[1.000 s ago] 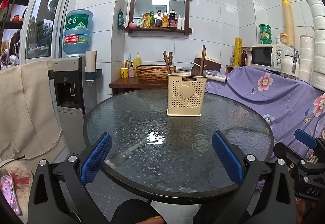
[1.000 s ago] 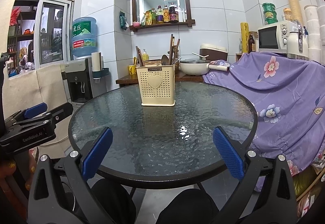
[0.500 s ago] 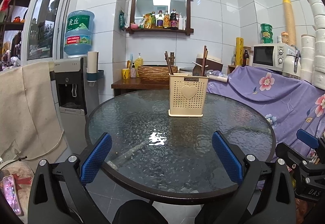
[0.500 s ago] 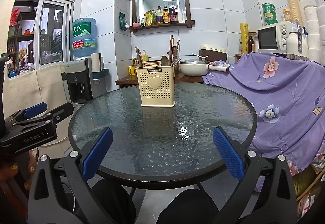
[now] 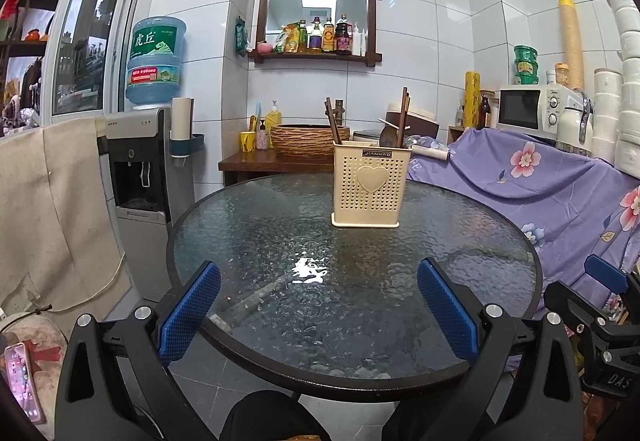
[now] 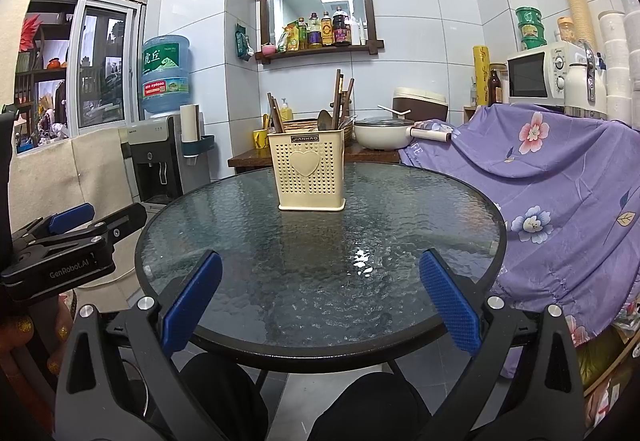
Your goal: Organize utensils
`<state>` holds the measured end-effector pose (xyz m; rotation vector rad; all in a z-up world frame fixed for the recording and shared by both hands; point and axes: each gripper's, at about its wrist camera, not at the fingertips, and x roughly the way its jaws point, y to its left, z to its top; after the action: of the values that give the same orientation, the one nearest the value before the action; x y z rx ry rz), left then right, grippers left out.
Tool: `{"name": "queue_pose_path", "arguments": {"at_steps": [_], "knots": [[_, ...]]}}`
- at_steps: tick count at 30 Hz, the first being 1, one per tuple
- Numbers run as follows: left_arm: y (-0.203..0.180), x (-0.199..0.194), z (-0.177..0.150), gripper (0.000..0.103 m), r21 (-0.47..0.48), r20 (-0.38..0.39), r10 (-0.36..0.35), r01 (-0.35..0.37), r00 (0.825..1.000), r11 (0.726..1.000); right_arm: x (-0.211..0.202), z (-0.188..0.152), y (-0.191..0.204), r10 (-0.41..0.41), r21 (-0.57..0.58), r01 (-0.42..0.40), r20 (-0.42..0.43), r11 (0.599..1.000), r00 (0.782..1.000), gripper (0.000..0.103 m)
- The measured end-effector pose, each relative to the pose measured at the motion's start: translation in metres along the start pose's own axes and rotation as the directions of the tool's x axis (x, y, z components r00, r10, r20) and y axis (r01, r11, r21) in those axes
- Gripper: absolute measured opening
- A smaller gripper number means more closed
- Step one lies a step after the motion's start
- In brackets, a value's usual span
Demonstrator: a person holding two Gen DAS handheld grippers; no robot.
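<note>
Step in hand: you hold both tools back at the near rim of the round textured-glass table (image 5: 248, 241); judged from this, either the sorting has not begun or it is already done
Left gripper (image 5: 318, 315): blue-padded tongs spread wide, nothing between them, hanging over the near edge of the table
Right gripper (image 6: 320, 299): tongs likewise spread wide and empty, at the same edge
Task item: the cream perforated plastic utensil holder with a heart emblem (image 6: 307, 171) stands upright on the far half of the table, well apart from both tools
Contents: dark wooden chopsticks (image 6: 340, 91) and a metal spoon (image 6: 324, 120) stand in the holder; which compartment each occupies cannot be told
Next move: reach one tool forward over the glass, align the tongs on a single handle above the holder rim, and steady the light holder with the other tool to prevent tipping
</note>
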<state>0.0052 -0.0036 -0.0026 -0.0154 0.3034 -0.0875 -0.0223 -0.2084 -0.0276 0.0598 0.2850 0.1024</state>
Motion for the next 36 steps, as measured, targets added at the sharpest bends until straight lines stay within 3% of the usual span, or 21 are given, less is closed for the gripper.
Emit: {"name": "queue_pose_path", "arguments": {"at_steps": [27, 36], "knots": [[0.0019, 0.0014, 0.001, 0.097, -0.029, -0.006, -0.014, 0.014, 1.0, 0.999, 0.0004, 0.0019, 0.0005, 0.007, -0.005, -0.007, -0.01, 1.0, 1.0, 0.097], [0.0005, 0.0006, 0.0016, 0.097, -0.016, -0.004, 0.015, -0.015, 1.0, 1.0, 0.0007, 0.0024, -0.0005, 0.005, -0.002, -0.005, -0.01, 1.0, 1.0, 0.097]]}}
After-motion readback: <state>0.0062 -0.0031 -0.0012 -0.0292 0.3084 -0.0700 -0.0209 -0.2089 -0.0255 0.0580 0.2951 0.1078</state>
